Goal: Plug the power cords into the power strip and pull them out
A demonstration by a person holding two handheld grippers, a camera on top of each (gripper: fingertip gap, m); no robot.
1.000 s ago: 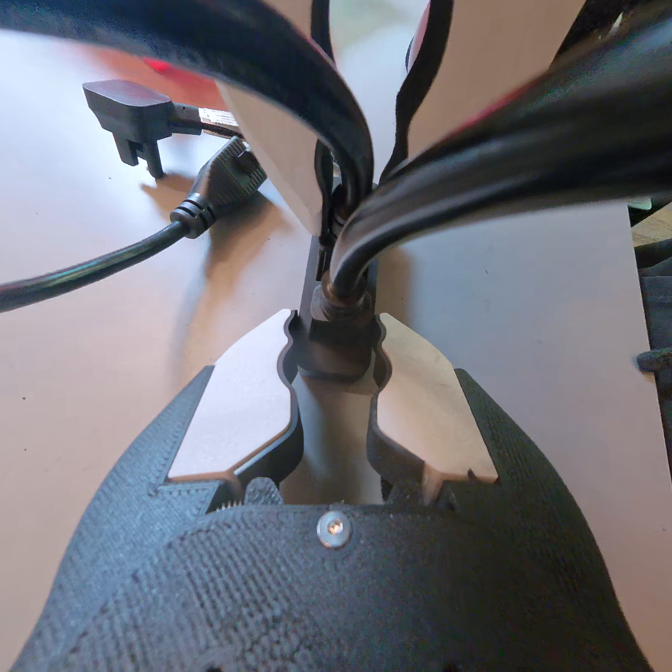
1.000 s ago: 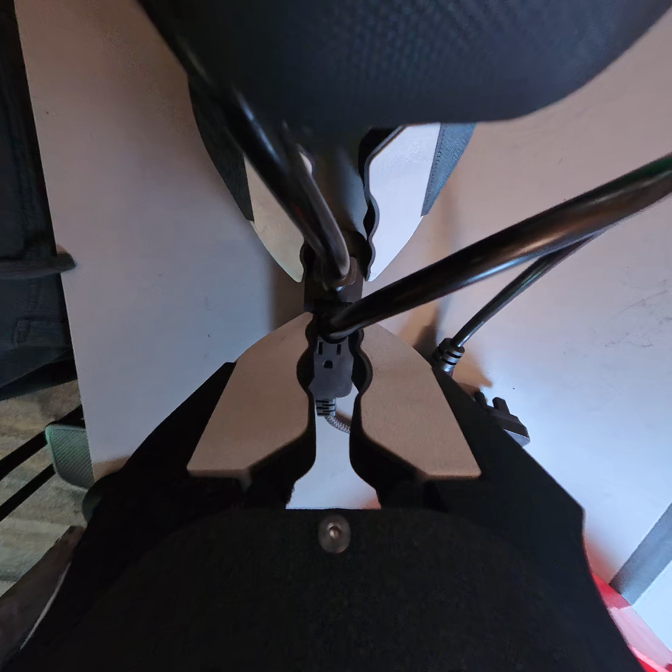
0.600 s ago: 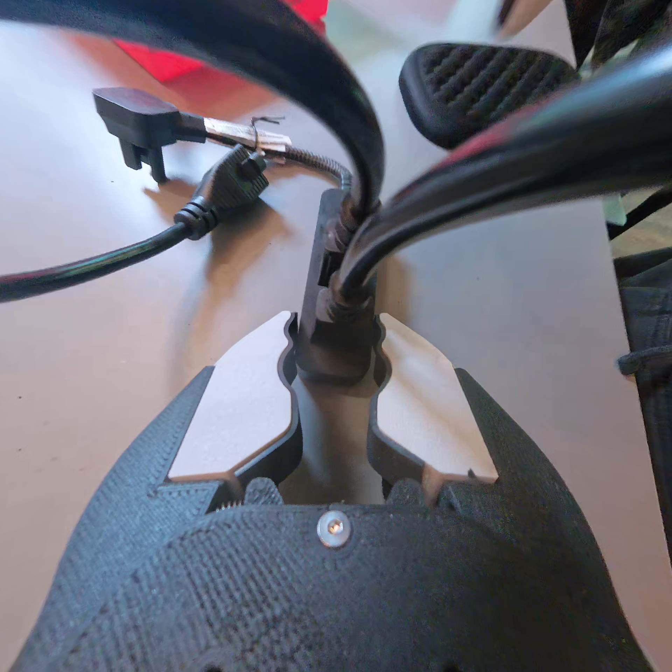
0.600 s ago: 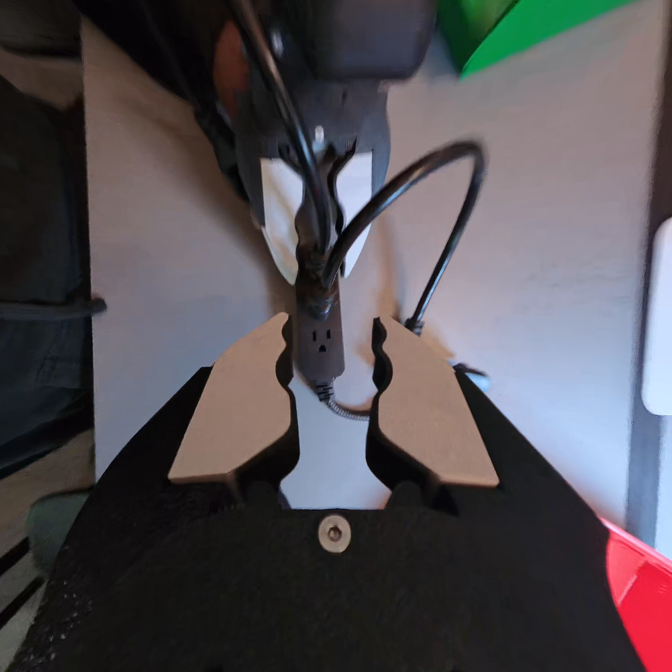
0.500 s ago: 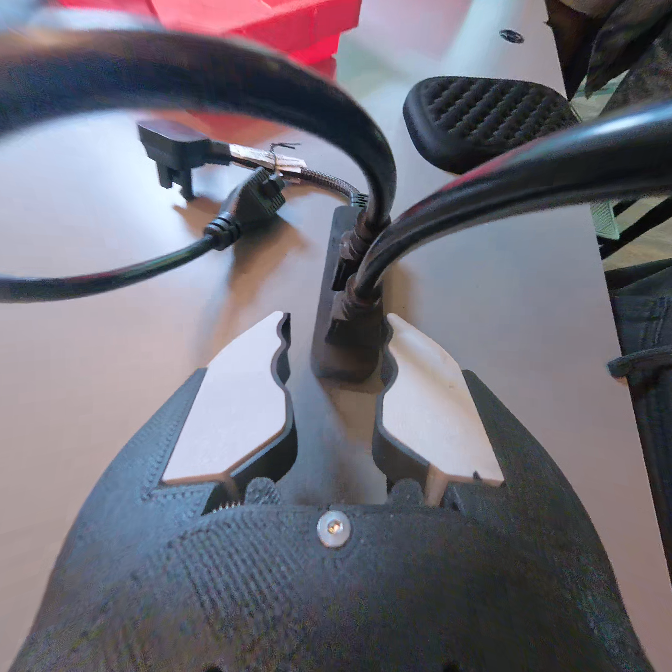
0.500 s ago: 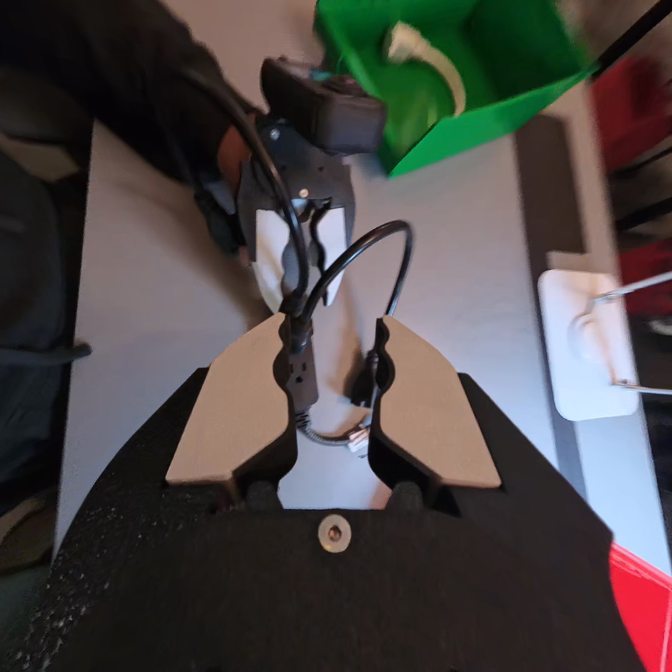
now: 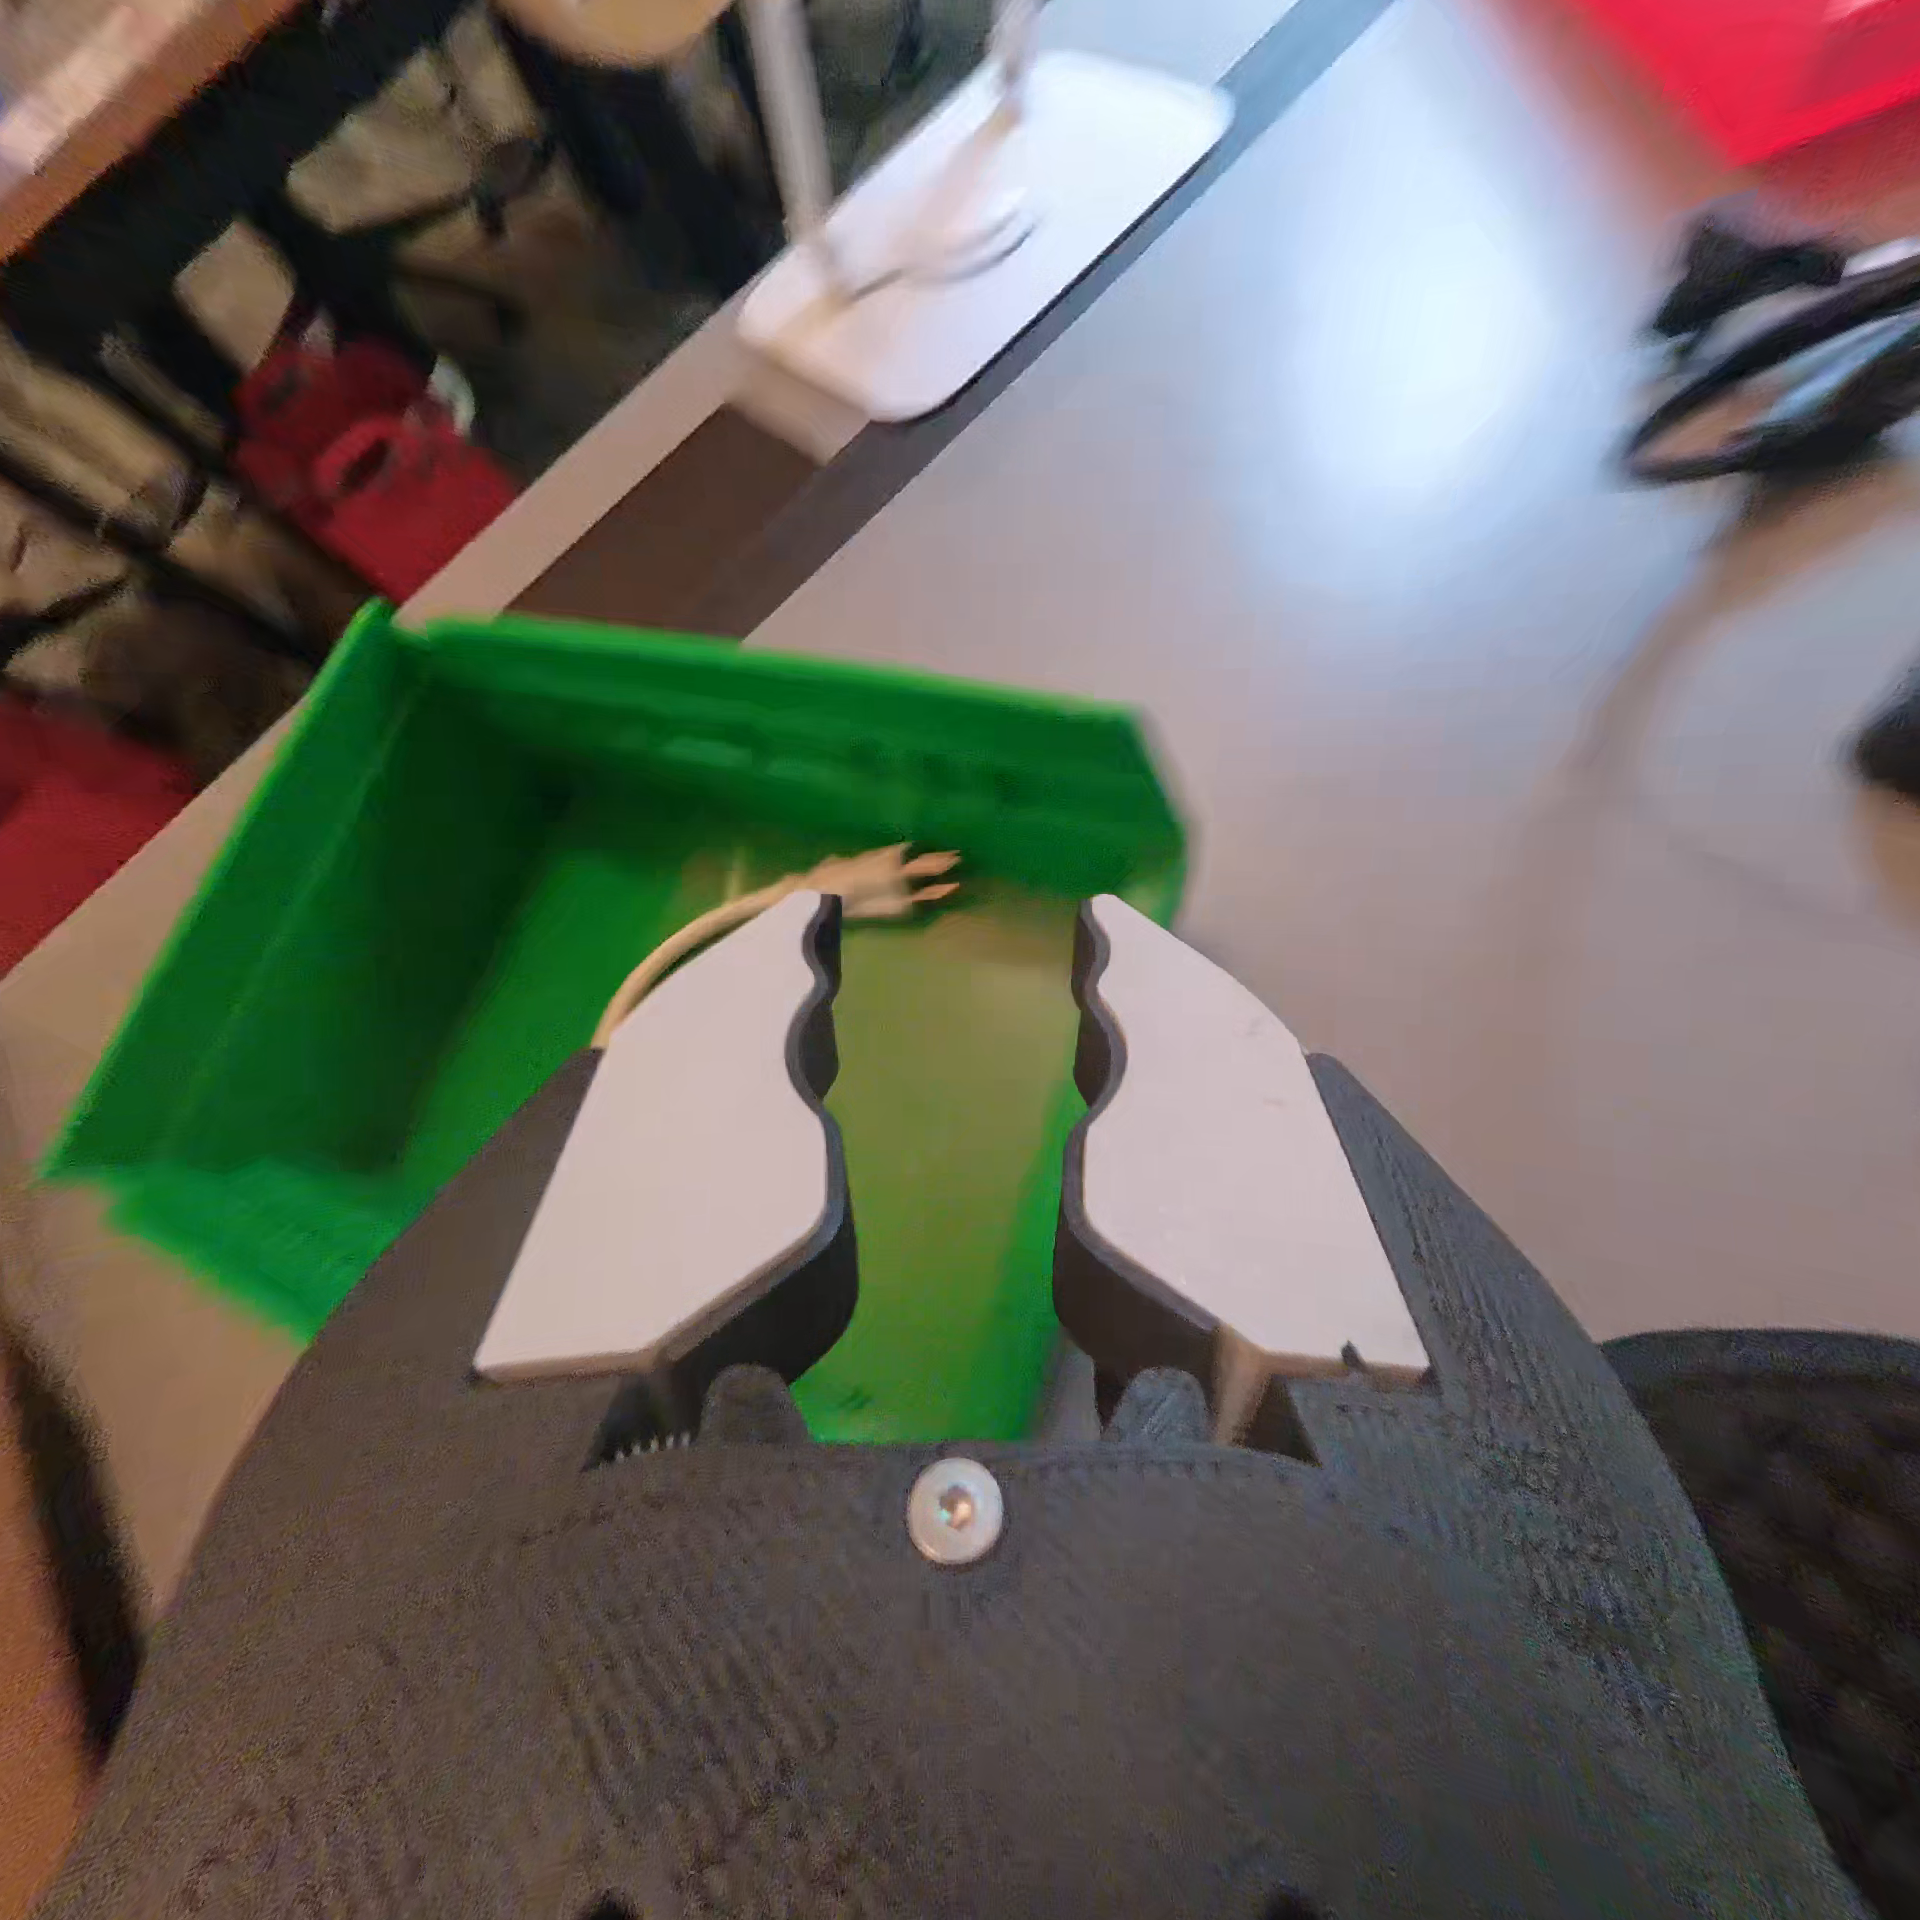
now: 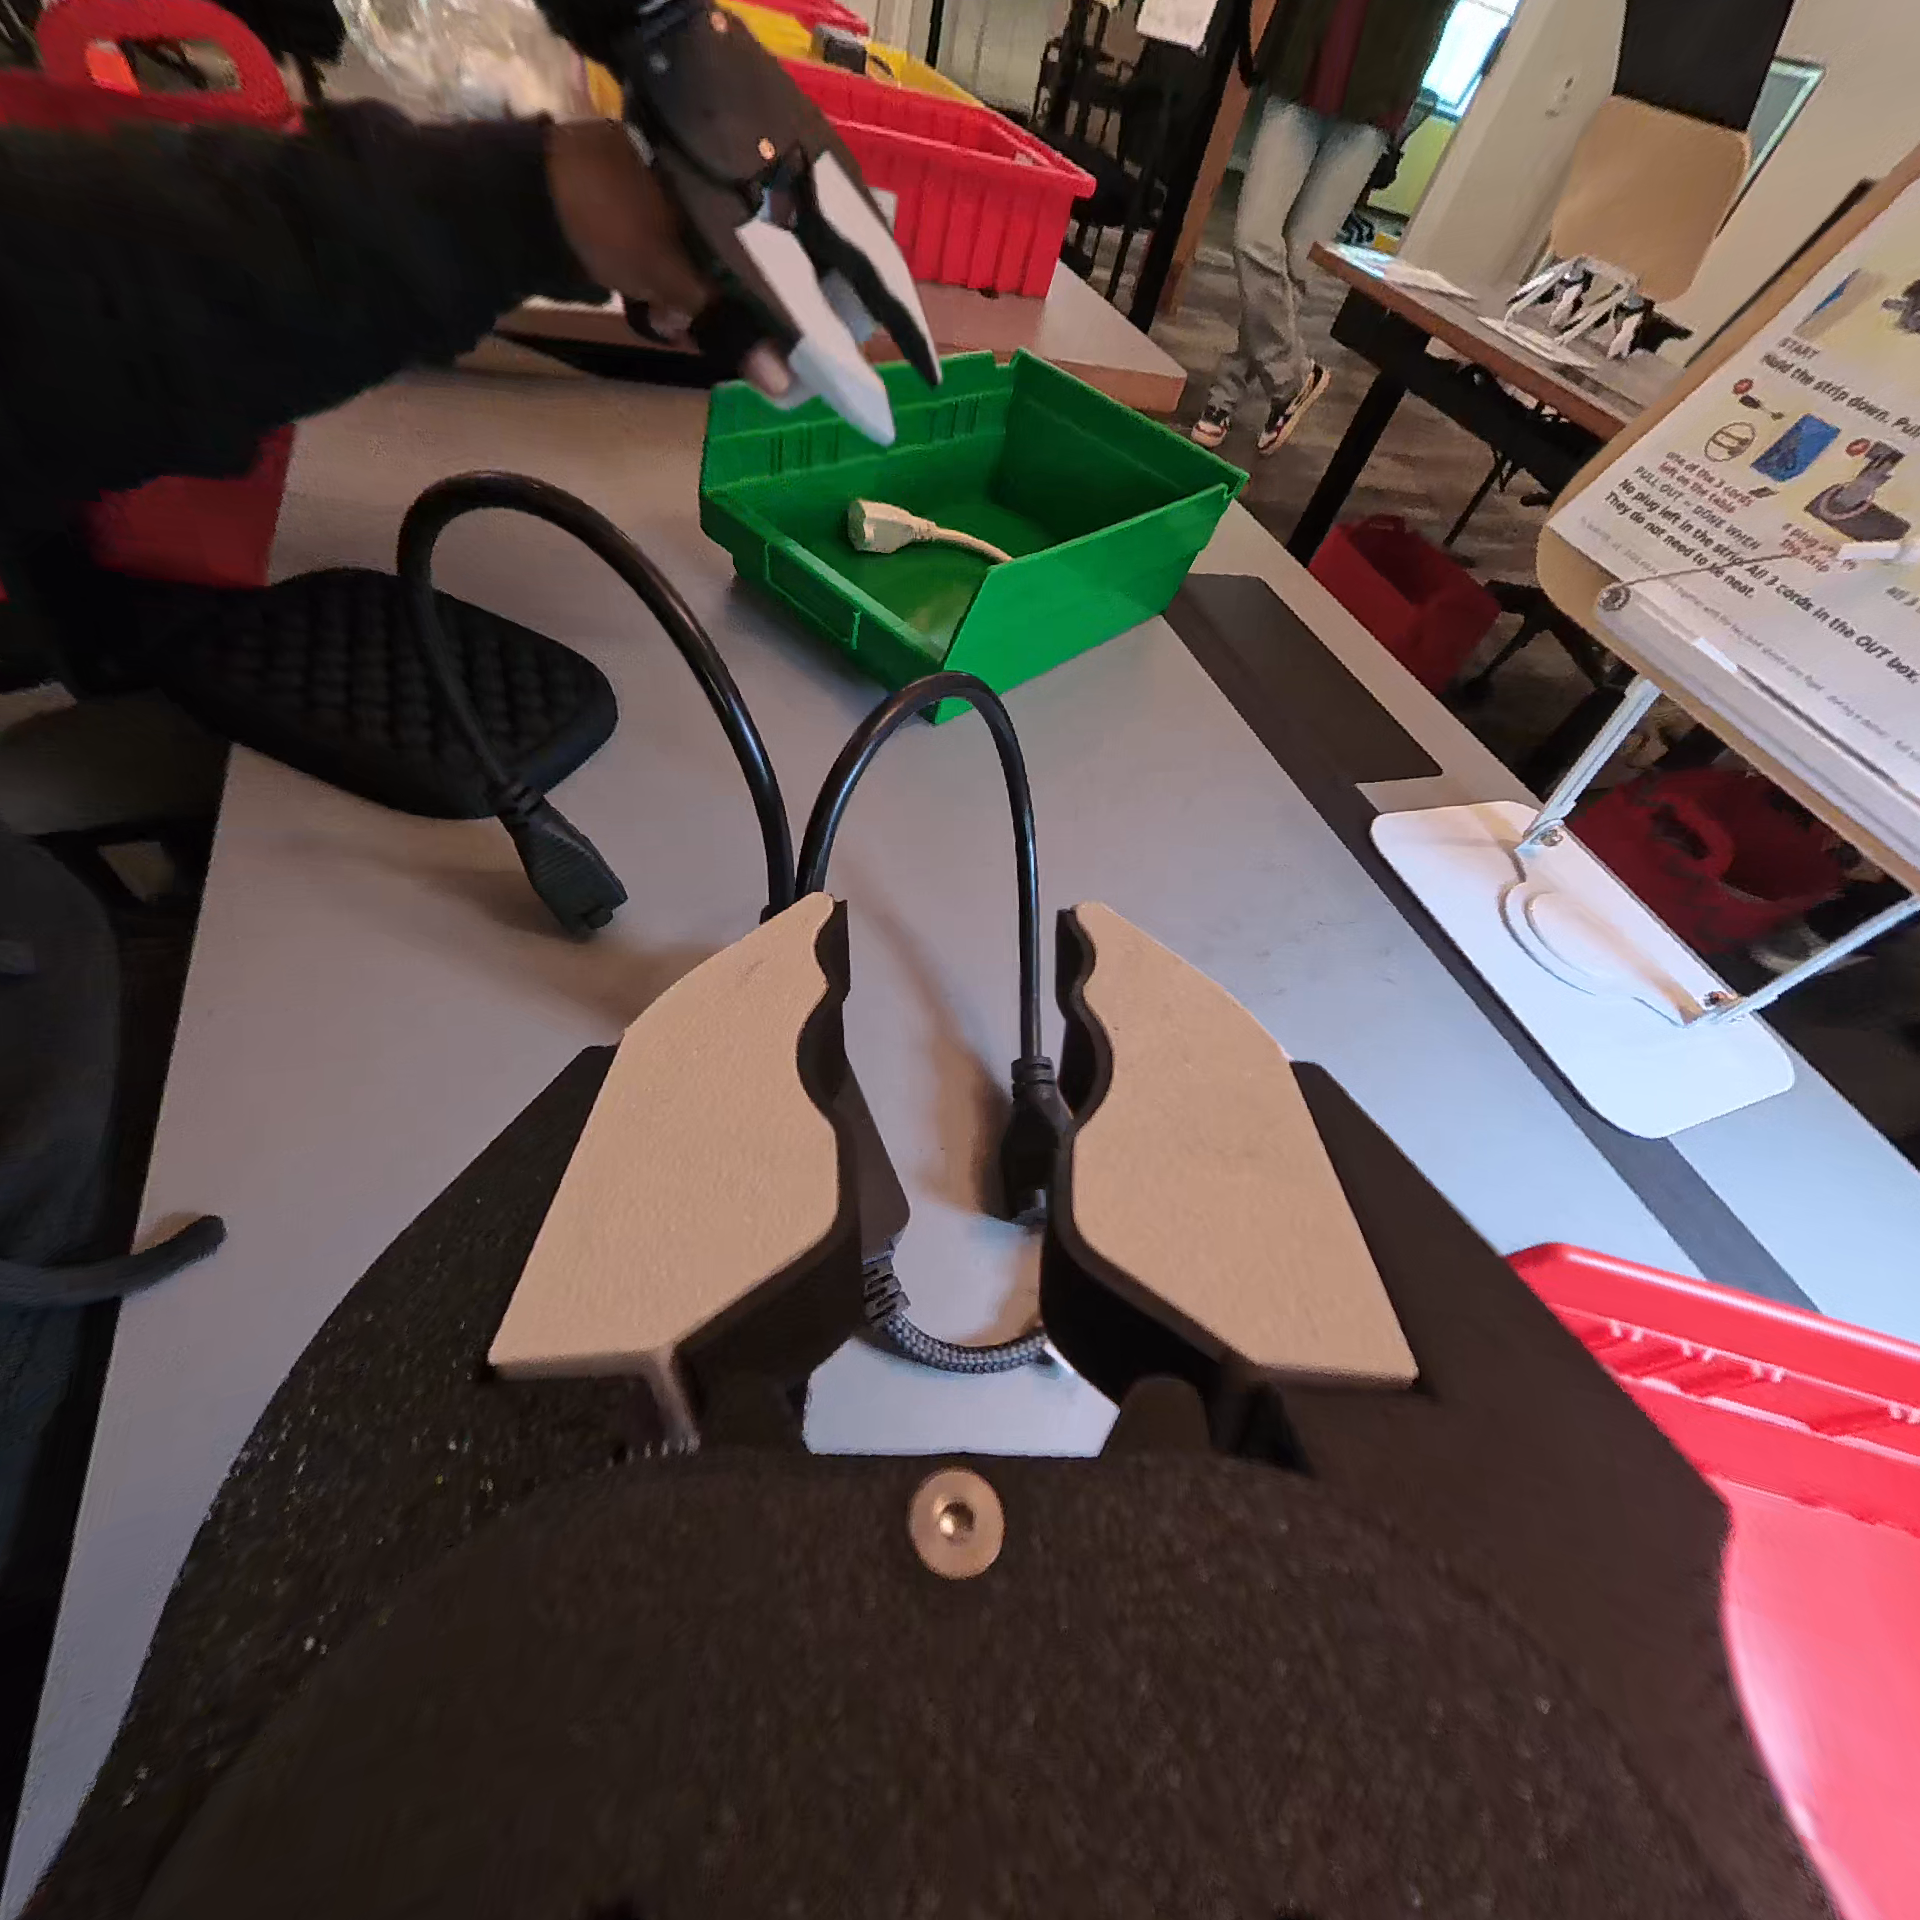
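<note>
In the right wrist view, two black power cords (image 8: 665, 613) arch up from the black power strip (image 8: 881, 1184). The strip is mostly hidden behind my right gripper's left finger. Its braided cable (image 8: 956, 1345) curls below. One cord's loose plug (image 8: 1029, 1143) lies between my fingers and the other's (image 8: 566, 868) lies to the left. My right gripper (image 8: 951, 914) is open and empty above them. My left gripper (image 7: 951, 914) is open and empty over a green bin (image 7: 312, 935) holding a white cord (image 7: 883, 873). It also shows in the right wrist view (image 8: 902, 400), held by a hand.
A red bin (image 8: 1766, 1455) sits at the near right. A white stand base (image 8: 1579, 956) carrying an instruction board (image 8: 1766, 499) stands on the right table edge. A black chair seat (image 8: 364, 686) is at the left edge. More red bins (image 8: 935, 177) lie beyond the table. The left gripper's tips are roughly 35 cm from the right gripper's.
Both grippers let go of the power strip. The left one swung away to over the green bin. The right one opened and pulled up and back; both cords still arch from the strip.
</note>
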